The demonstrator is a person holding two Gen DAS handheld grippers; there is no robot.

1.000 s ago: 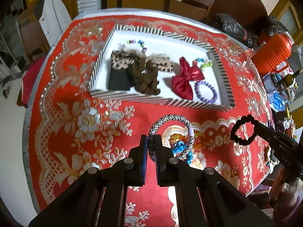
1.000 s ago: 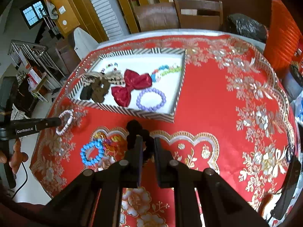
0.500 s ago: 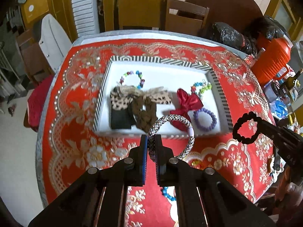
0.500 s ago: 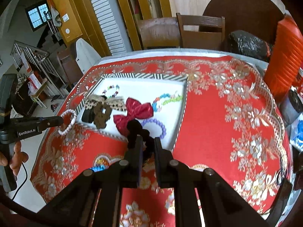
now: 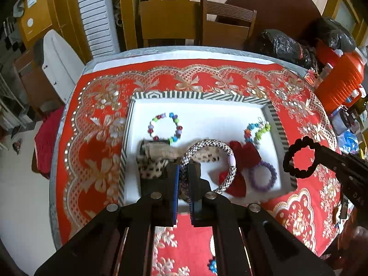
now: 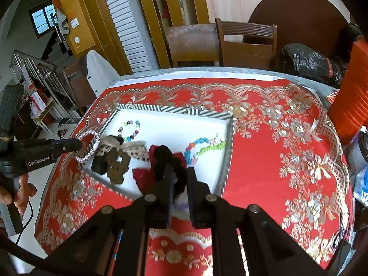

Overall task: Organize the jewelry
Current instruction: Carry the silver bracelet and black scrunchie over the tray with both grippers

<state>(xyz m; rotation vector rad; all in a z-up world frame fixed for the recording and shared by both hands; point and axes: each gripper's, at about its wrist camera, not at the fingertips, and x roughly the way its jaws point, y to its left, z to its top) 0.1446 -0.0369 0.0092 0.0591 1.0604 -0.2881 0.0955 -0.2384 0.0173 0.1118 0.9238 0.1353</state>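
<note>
A white tray with a striped rim [image 5: 200, 96] [image 6: 174, 110] sits on the red tablecloth. It holds a multicolour bead bracelet [image 5: 164, 127], leopard bows [image 5: 158, 154], a red bow [image 5: 243, 158], a purple bracelet [image 5: 263, 176] and a blue-green bracelet [image 6: 202, 147]. My left gripper [image 5: 183, 172] is shut on a silver-and-black rope bracelet [image 5: 211, 143], held above the tray's front part; it also shows in the right wrist view [image 6: 88, 146]. My right gripper [image 6: 179, 172] is shut on a black beaded bracelet [image 6: 165, 156], also seen in the left wrist view [image 5: 299, 157] over the tray's right edge.
An orange ribbed container [image 5: 340, 82] and black bags [image 5: 283, 46] stand at the table's far right. Wooden chairs [image 6: 243, 43] stand behind the table. A blue bead item [image 5: 212, 265] lies on the cloth near the front edge.
Both grippers have risen and moved forward with their bracelets, from over the cloth's front part to above the tray. The loose beads on the cloth have slipped below the view.
</note>
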